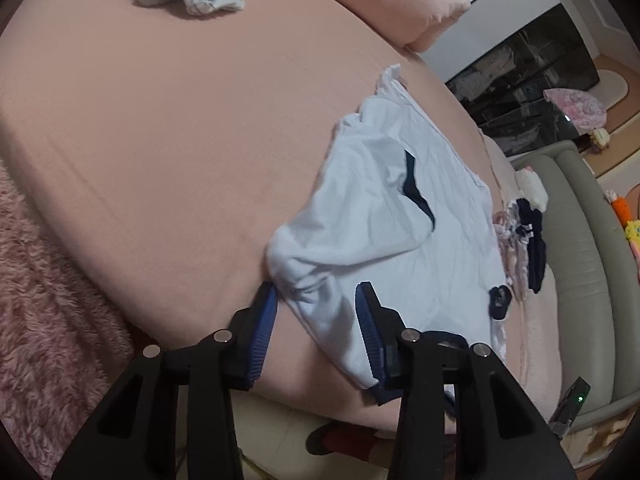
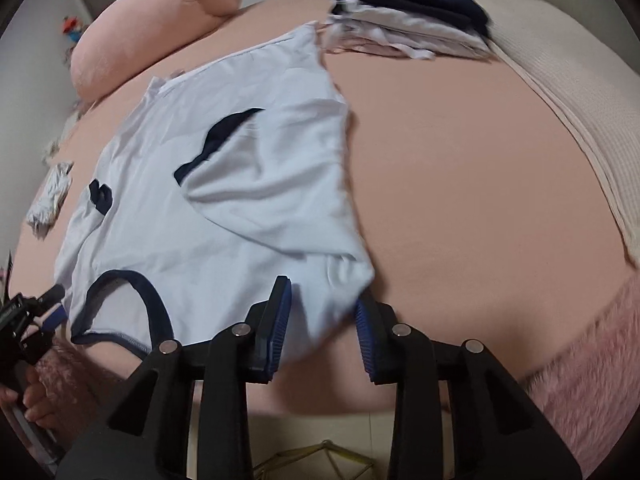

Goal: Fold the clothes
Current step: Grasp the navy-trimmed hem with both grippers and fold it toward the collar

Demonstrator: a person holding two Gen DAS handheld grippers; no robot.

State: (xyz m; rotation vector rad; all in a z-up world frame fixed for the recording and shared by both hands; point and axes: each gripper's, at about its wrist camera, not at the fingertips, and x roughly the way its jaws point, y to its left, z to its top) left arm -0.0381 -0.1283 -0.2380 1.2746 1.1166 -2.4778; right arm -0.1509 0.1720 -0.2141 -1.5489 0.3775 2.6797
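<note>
- Setting: home bedroom.
- Bed (image 2: pixel 460 168) with pink fitted sheet fills both views; pink pillow (image 2: pixel 160 28) at far left.
- Fuzzy pink blanket (image 1: pixel 44 280) at near edge.
- Stack of folded clothes (image 2: pixel 404 12) at far side.
- Toys (image 1: pixel 628 220) and glass-fronted cabinet (image 1: pixel 528 76) beyond the bed.

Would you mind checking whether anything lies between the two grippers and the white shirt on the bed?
Nothing visible does. The left gripper and the right gripper each have open jaws already at the near edge of the shirt, with cloth reaching between them on the bed.
</note>
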